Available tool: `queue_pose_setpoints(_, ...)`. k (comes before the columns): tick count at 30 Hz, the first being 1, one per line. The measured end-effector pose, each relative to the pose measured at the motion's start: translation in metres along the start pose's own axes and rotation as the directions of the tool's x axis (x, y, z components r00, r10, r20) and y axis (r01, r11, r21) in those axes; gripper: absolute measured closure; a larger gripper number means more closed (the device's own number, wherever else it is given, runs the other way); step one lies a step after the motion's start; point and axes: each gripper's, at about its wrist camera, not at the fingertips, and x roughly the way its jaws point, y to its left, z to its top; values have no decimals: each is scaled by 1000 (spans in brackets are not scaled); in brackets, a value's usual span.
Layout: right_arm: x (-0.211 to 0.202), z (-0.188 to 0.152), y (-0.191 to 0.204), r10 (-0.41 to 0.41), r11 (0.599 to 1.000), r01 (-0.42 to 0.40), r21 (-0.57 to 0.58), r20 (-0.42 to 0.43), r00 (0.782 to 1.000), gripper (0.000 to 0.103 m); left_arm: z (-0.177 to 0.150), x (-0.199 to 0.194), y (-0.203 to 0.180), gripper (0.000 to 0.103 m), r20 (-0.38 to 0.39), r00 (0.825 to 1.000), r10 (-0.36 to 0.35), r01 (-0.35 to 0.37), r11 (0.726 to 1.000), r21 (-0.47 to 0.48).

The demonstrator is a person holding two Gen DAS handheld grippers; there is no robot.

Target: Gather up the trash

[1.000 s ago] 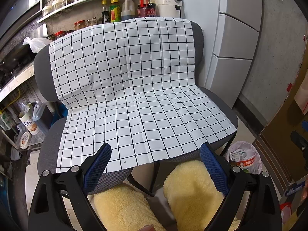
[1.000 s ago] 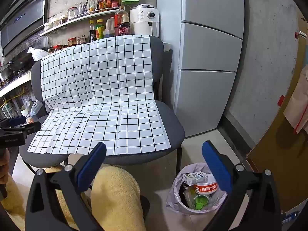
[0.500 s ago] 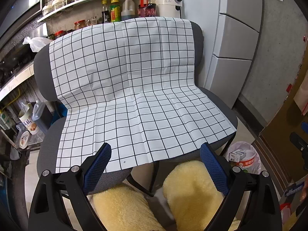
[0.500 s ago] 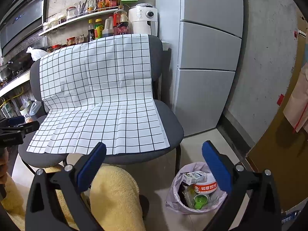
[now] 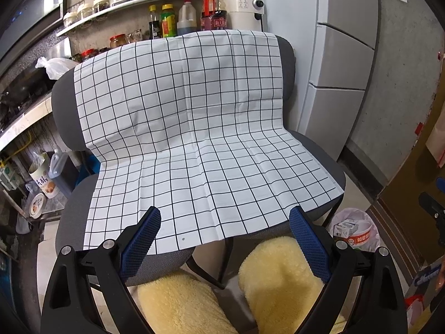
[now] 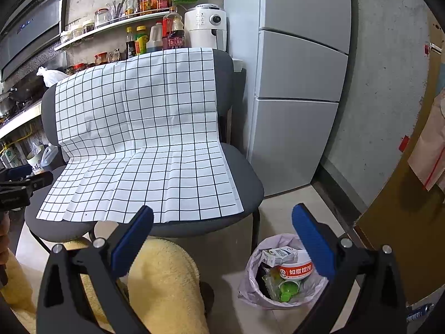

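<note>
Left wrist view: nearly no change vs a sec ago, framing same, left tool (image 5: 224, 240) hangs w/ blue pads wide apart, nothing between them. It sits over the front edge of the chair (image 5: 317, 150), which wears a white grid cloth (image 5: 194, 128). Yellow fuzzy legs (image 5: 278, 275) below the tool. Bin (image 5: 354, 229) w/ trash is low right on the floor, well apart from the tool, past the right pad. Red-white tub in it carries Chinese text, too small to read here. Red label on a shelf bottle (image 5: 214, 14), unreadable.

Right wrist view: also unchanged vs earlier, right tool (image 6: 222, 236) holds its pads wide apart, empty. Bin (image 6: 250, 284), lined w/ a pale bag, stands on the floor beside the chair leg, just below and inside the right pad (image 6: 311, 245). Inside: tub (image 6: 296, 268) reading "如意", rest unclear; a milk carton (image 6: 278, 253); green caps (image 6: 286, 292). Left tool (image 6: 22, 183) shows at far left edge near the chair (image 6: 244, 183) seat. Fridge (image 6: 300, 83) behind; white appliance (image 6: 205, 27) on the counter by it.
</note>
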Motion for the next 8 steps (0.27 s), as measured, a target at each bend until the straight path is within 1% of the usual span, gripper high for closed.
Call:
queue_pose_setpoints(4, 8, 2, 2, 6, 1000, -7, -5, -8, 1000, 6, 2, 8, 8, 10, -21, 1000, -3, 2, 1000, -27)
queue_pose_setpoints(6, 23, 4, 2, 14, 1000, -14, -1, -26, 1000, 6, 2, 19, 16, 10, -40, 999, 10, -12, 999, -49)
queue_pose_setpoints(8, 42, 7, 5, 41, 999, -40, 4, -46, 998, 6, 0, 32, 26, 10, -58, 998, 14, -18, 997, -69)
